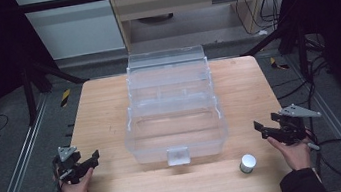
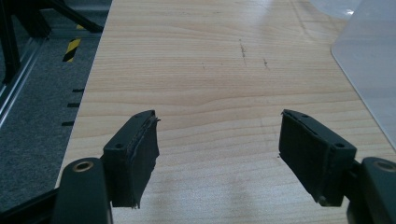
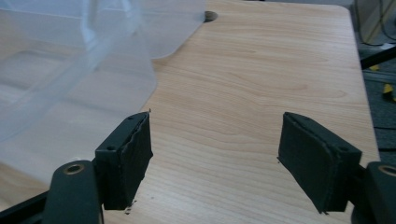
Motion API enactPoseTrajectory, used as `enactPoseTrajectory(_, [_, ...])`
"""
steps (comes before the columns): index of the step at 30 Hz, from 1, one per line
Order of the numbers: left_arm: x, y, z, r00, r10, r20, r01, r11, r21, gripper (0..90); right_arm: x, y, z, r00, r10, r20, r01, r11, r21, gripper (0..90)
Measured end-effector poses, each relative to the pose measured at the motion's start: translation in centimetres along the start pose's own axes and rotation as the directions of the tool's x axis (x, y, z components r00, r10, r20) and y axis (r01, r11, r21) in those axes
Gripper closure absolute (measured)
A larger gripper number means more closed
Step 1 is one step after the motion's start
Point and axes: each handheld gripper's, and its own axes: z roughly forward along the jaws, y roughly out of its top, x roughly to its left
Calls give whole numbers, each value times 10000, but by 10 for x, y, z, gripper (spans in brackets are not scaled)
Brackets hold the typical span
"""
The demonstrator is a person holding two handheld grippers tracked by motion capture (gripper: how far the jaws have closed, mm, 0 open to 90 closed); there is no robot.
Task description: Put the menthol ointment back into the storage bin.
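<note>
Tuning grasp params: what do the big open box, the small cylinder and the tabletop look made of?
Box: clear, slightly frosted plastic, by the look; the wood shows through its walls.
Cylinder: looks like brushed metal, grey side and pale flat top; could be painted plastic.
Tabletop: light wood or wood-look laminate, visible grain, faint sheen.

Clear, colourless plastic box (image 1: pixel 173 110) on pale wood-grain table (image 1: pixel 105 110), silver-white small cylinder (image 1: pixel 247 163) right of the box's latch, black grippers — left gripper (image 1: pixel 95 158), right gripper (image 1: pixel 259 128) — flanking the box

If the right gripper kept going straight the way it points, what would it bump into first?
Probably nothing: the right gripper points along bare table, its jaws open. The clear plastic box lies just left of that line, so it might graze it.
</note>
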Motion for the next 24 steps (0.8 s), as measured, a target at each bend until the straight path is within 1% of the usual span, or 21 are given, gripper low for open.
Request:
enactPoseTrajectory(3, [0, 0, -1, 10000, -12, 6, 12, 10000, -33, 286, 4, 5, -3, 9997, -216, -147, 218, 9997, 106, 273])
enactPoseTrajectory(4, [0, 0, -1, 10000, -12, 6, 12, 10000, -33, 287, 4, 5, -3, 9997, -216, -147, 218, 9997, 106, 273])
enactPoseTrajectory(5, [-1, 0, -1, 10000, 4, 0, -4, 10000, -18, 287, 5, 7, -4, 9991, -362, -200, 365, 9992, 144, 284])
enactPoseTrajectory(6, [-1, -1, -1, 10000, 36, 37, -36, 10000, 33, 289, 9, 12, -6, 9967, -630, -506, 647, 9974, 330, 312])
enactPoseTrajectory(7, [-1, -1, -1, 10000, 36, 37, -36, 10000, 33, 289, 9, 12, -6, 9967, -630, -506, 647, 9974, 330, 312])
enactPoseTrajectory(8, [-1, -1, 0, 10000, 83, 23, -83, 10000, 56, 289, 11, 14, -7, 9953, -704, -659, 734, 9963, 443, 315])
enactPoseTrajectory(11, [-2, -2, 3, 9999, 138, 39, -139, 9996, 244, 290, 19, 24, -13, 9894, -1084, -964, 1166, 9896, 843, 315])
enactPoseTrajectory(13, [-2, -2, 3, 9999, 163, 39, -165, 9994, 294, 290, 22, 28, -16, 9862, -1183, -1158, 1287, 9879, 866, 315])
enactPoseTrajectory(14, [-3, -2, 4, 9998, 196, 57, -198, 9992, 352, 291, 24, 30, -17, 9832, -1276, -1308, 1406, 9854, 960, 315])
enactPoseTrajectory(15, [-3, -3, 4, 9997, 230, 57, -232, 9991, 361, 291, 26, 33, -18, 9780, -1526, -1421, 1686, 9797, 1082, 315])
enactPoseTrajectory(17, [-4, -2, 4, 9997, 258, 54, -260, 9990, 364, 292, 29, 38, -19, 9679, -2015, -1505, 2219, 9658, 1339, 312])
enactPoseTrajectory(19, [-3, -2, 4, 9996, 261, 46, -262, 9990, 357, 292, 32, 42, -20, 9588, -2269, -1713, 2535, 9550, 1539, 304])
enactPoseTrajectory(20, [-3, -2, 4, 9997, 256, 57, -258, 9990, 363, 293, 33, 44, -20, 9505, -2445, -1916, 2760, 9478, 1598, 303])
enactPoseTrajectory(21, [-3, -2, 4, 9996, 264, 62, -266, 9989, 380, 293, 35, 47, -20, 9410, -2486, -2298, 2911, 9406, 1747, 303])
enactPoseTrajectory(23, [-3, -2, 4, 9996, 276, 57, -278, 9988, 392, 293, 37, 51, -20, 9299, -2605, -2596, 3135, 9306, 1889, 298])
enactPoseTrajectory(24, [-3, -2, 4, 9996, 276, 57, -278, 9988, 392, 293, 37, 51, -20, 9299, -2605, -2596, 3135, 9306, 1889, 298])
